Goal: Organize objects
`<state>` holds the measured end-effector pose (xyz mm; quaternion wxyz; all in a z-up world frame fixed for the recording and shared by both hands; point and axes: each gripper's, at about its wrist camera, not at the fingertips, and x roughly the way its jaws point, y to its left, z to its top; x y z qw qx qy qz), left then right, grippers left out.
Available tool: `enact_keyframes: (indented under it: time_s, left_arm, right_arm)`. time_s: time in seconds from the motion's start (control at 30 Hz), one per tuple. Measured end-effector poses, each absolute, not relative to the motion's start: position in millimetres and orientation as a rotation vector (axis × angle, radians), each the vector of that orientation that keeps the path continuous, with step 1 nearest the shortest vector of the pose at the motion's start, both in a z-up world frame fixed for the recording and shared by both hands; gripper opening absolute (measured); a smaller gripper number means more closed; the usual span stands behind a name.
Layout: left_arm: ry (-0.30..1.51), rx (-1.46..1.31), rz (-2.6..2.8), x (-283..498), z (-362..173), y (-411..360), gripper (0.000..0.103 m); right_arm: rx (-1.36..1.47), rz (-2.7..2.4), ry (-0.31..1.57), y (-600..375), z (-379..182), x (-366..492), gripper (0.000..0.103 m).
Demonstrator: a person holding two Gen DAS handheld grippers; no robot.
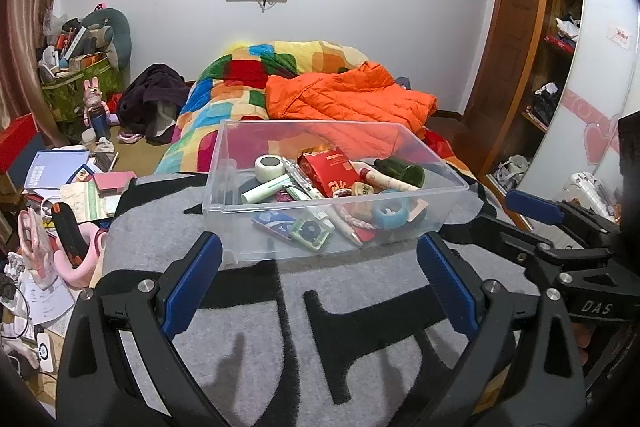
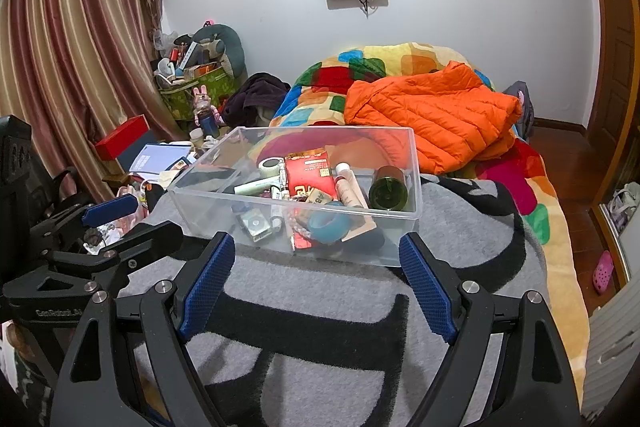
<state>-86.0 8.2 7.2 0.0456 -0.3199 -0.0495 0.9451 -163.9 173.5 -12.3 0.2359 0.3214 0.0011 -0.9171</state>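
A clear plastic bin [image 1: 224, 163] [image 2: 416, 183] sits on a grey and black blanket on the bed. It holds several small items: a red packet [image 1: 330, 169] [image 2: 310, 177], a dark green bottle [image 1: 404, 173] [image 2: 388, 193], a blue tape roll [image 1: 390, 213] [image 2: 326, 225], a white tape roll [image 1: 269, 167], tubes and a pen. My left gripper [image 1: 320, 251] is open and empty just in front of the bin. My right gripper [image 2: 318, 247] is open and empty at the bin's near wall. Each gripper shows at the edge of the other's view.
An orange down jacket [image 1: 348, 95] [image 2: 432, 111] lies on a colourful quilt [image 2: 532, 187] behind the bin. A cluttered desk [image 1: 60, 187] with books and papers stands left of the bed. A wooden wardrobe [image 1: 516, 39] stands at the right.
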Motion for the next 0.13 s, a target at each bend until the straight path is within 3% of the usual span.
enact_keyframes:
  time_s: [0.13]
  left_arm:
    - [-0.132, -0.962, 2.893, -83.8, 10.3, 9.7, 0.099]
  right_arm:
    - [0.885, -2.512, 0.009, 170.0, -13.4, -161.4, 0.082]
